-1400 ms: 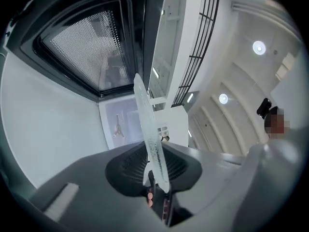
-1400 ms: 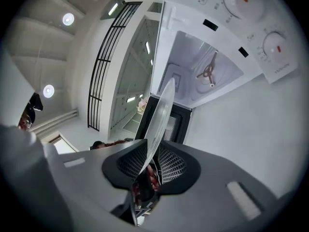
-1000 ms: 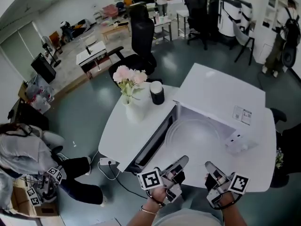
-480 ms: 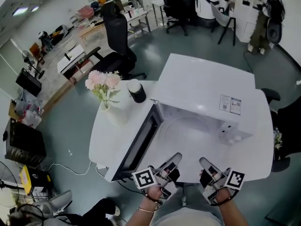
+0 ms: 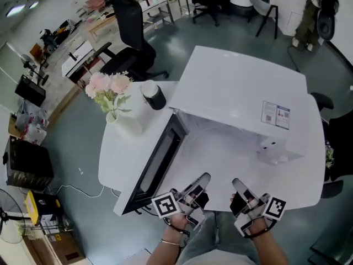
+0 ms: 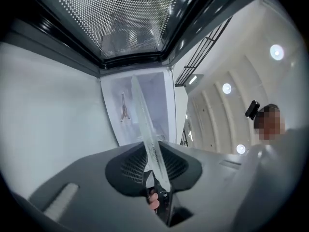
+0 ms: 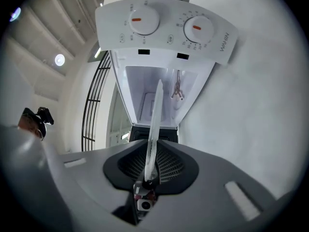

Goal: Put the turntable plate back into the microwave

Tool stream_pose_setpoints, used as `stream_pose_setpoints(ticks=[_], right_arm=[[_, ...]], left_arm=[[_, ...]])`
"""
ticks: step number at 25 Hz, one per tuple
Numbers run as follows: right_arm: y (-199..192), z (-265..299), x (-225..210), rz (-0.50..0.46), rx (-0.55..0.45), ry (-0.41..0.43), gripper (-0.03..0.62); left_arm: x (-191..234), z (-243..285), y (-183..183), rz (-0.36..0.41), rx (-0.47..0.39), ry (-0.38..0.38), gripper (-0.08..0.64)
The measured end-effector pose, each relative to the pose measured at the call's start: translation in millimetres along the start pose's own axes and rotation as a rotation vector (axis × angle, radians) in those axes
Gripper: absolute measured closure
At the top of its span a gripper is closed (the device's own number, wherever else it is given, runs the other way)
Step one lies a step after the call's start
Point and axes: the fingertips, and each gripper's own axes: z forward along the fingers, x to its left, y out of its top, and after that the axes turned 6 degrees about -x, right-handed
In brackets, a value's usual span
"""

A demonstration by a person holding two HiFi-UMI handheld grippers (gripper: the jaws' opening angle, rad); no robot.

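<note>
The door (image 5: 157, 162) of the microwave (image 5: 242, 87) stands open. The left gripper (image 5: 198, 185) is clamped on 1 rim of the clear turntable plate (image 6: 145, 124). The right gripper (image 5: 237, 185) is clamped on the opposite rim. The plate hangs flat before the cavity, not yet seated. I judge that sliding it in, lowering it and releasing it remain.

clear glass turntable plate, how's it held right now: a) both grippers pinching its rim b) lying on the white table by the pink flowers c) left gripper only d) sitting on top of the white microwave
A: the clear glass turntable plate shows edge-on between the jaws of the left gripper and of the right gripper, each shut on its rim.
</note>
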Motion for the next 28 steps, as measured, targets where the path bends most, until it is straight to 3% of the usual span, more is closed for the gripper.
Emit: stream_pose_setpoints(ticks=[11, 28], right_arm=[[9.5, 8.1, -26.1, 0.111, -0.094, 0.059, 0.537], [16.5, 15.4, -25.2, 0.127, -0.152, 0.143, 0.532]], left_arm=[[15.6, 21.3, 7.2, 0.047, 0.039, -0.053, 0.485], [17.2, 30.8, 14.9, 0.089, 0.035, -0.067, 0.471]])
